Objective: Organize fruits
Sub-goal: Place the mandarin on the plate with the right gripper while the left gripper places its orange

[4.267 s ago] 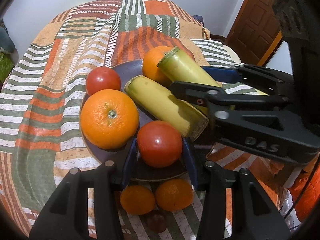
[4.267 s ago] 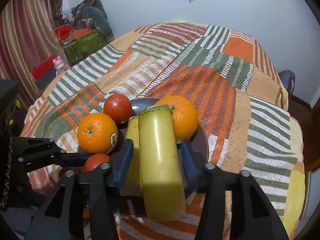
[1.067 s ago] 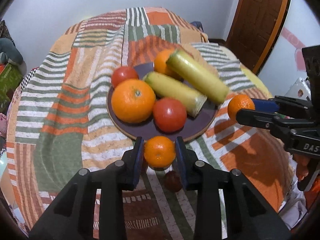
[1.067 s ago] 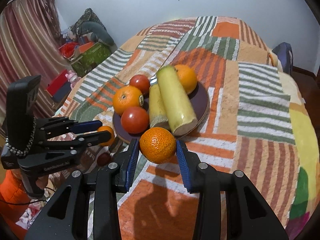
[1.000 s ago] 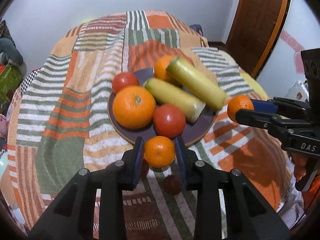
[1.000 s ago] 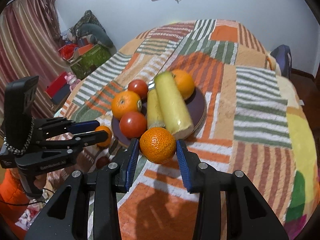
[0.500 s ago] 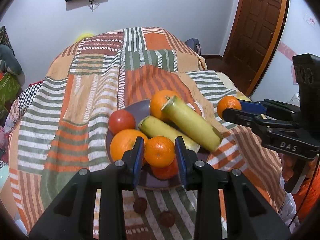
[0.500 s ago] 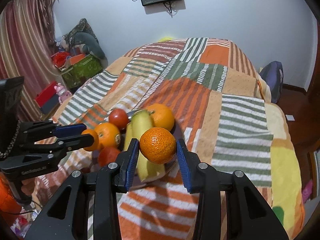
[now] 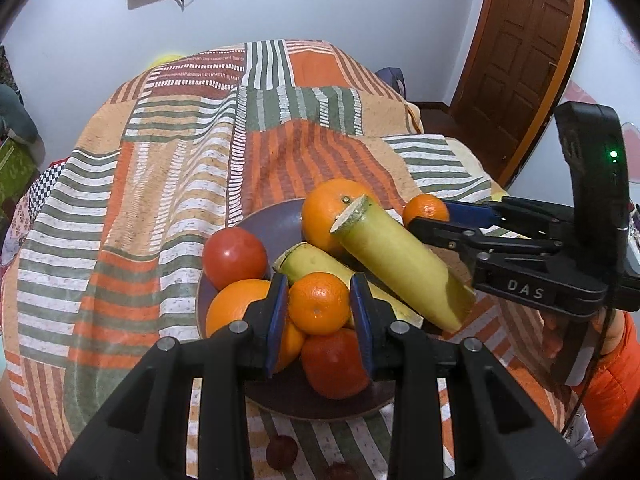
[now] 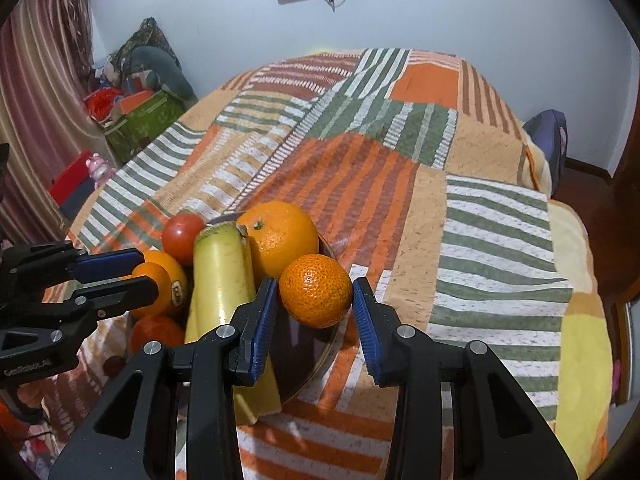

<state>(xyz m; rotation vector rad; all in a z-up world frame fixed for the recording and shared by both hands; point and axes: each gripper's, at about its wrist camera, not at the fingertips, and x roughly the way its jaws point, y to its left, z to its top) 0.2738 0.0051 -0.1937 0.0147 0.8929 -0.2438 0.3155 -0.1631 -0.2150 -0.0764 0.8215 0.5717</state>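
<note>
A dark plate (image 9: 280, 224) on the striped bedspread holds two oranges (image 9: 334, 210), two tomatoes (image 9: 234, 256) and two yellow-green cut stalks (image 9: 400, 268). My left gripper (image 9: 319, 308) is shut on a small mandarin (image 9: 319, 304), held above the plate's near side. My right gripper (image 10: 314, 300) is shut on another mandarin (image 10: 315, 290), held above the plate's right edge (image 10: 320, 364); it shows in the left wrist view (image 9: 426, 208) too. The left gripper appears in the right wrist view (image 10: 146, 270) over the plate's left side.
Two small dark red fruits (image 9: 282, 450) lie on the bedspread in front of the plate. The bed's patchwork cover (image 10: 360, 152) stretches beyond the plate. Boxes and toys (image 10: 136, 116) sit left of the bed; a wooden door (image 9: 516, 60) stands at the right.
Both grippers, each carrying a mandarin, have risen and moved forward over the plate. The left mandarin now hangs above the near fruit, the right one beside the far orange.
</note>
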